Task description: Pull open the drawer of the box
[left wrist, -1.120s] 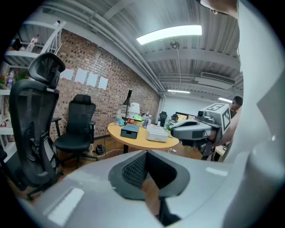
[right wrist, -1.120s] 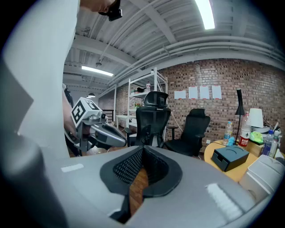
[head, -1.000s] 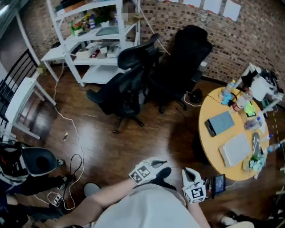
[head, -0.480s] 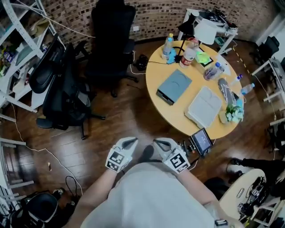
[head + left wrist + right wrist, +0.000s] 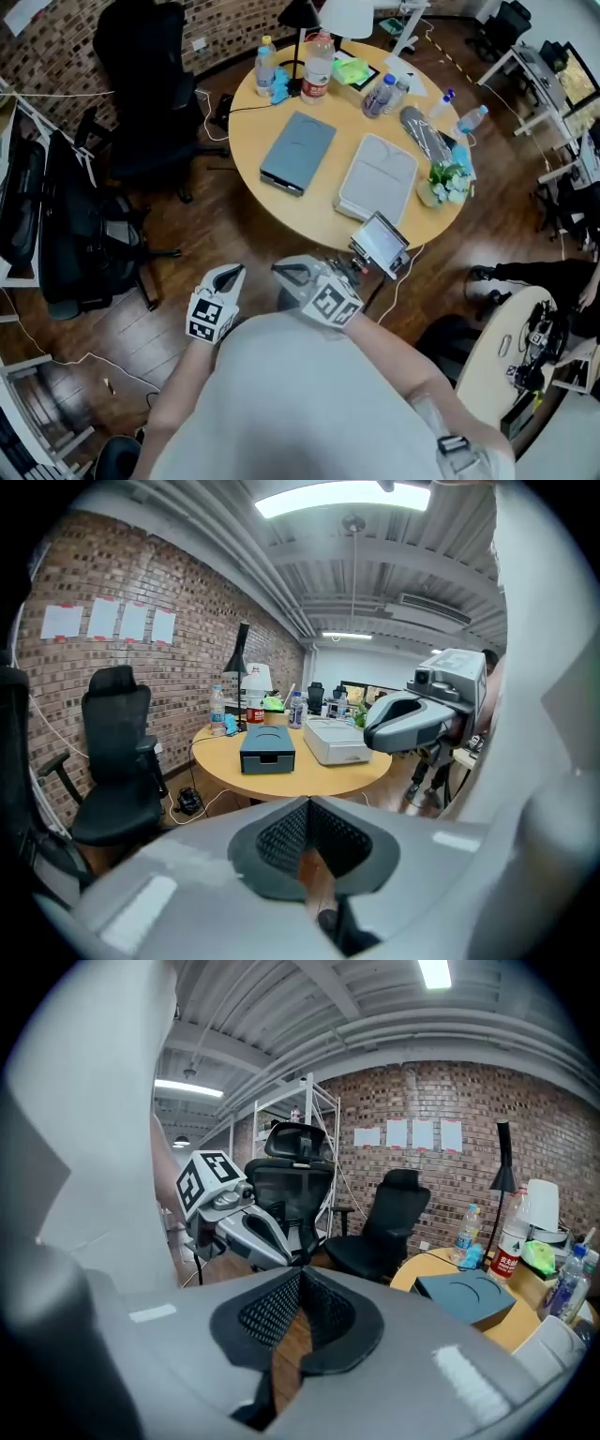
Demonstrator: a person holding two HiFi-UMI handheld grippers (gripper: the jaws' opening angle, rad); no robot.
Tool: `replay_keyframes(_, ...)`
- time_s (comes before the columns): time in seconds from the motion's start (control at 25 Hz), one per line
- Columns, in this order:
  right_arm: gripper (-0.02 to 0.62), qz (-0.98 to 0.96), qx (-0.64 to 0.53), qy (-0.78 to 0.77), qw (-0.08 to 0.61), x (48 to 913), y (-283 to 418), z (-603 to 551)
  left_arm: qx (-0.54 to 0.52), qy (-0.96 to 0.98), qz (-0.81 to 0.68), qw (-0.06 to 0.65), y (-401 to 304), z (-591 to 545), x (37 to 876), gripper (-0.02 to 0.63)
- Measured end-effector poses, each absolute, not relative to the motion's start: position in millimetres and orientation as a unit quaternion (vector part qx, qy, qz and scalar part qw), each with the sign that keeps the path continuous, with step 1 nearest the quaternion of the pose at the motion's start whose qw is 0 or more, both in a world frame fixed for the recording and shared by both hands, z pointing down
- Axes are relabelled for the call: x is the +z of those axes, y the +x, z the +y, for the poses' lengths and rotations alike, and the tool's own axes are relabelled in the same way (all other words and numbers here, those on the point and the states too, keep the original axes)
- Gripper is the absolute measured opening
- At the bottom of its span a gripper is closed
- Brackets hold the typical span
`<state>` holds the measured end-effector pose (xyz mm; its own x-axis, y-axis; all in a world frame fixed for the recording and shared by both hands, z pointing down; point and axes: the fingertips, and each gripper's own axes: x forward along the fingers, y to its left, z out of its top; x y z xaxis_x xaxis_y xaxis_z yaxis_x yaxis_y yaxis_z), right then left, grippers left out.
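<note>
Holding nothing on either side. Your left gripper (image 5: 307,803) has its jaws pressed together at the tips, and only wood floor shows through the hollow behind the pads. Your right gripper (image 5: 301,1275) is the same: jaws closed tip to tip, nothing between them.

In the head view both grippers sit low, close to your torso. Their tips point toward each other, near but not touching, over bare floor. Each gripper view catches the other gripper just ahead of it.

The blue-grey box (image 5: 298,150) lies flat on the round wooden table (image 5: 281,214), well apart from both grippers. Its drawer (image 5: 267,759) fills the front face, which is turned toward you and the table edge. The drawer looks flush with the box, so it is closed, and a small notch sits at the middle of it.

Just beside the box, on your right, lies a flat pale grey case (image 5: 378,176); whether the two touch I can't tell. A small screen on a mount (image 5: 378,244) hangs at the near table edge, between you and that case.

On the far side of the table:
- a clear bottle (image 5: 265,64)
- a red-labelled bottle (image 5: 317,67)
- a white-shaded lamp (image 5: 347,17)

A small potted plant (image 5: 445,180) stands at the right rim. Black office chairs (image 5: 141,84) stand to the left of the table, against the brick wall (image 5: 103,658).
</note>
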<state>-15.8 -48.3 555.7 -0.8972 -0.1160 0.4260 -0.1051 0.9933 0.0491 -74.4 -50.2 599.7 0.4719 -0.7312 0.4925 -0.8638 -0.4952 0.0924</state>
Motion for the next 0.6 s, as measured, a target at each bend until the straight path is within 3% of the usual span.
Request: replay_keyframes(0.6, 0.006, -0.97, 0.008, 0.109, 0.218, 556, -25, -73, 0.24, 0.885, -0.374, 0.135, -60, -88, 621, 0.006)
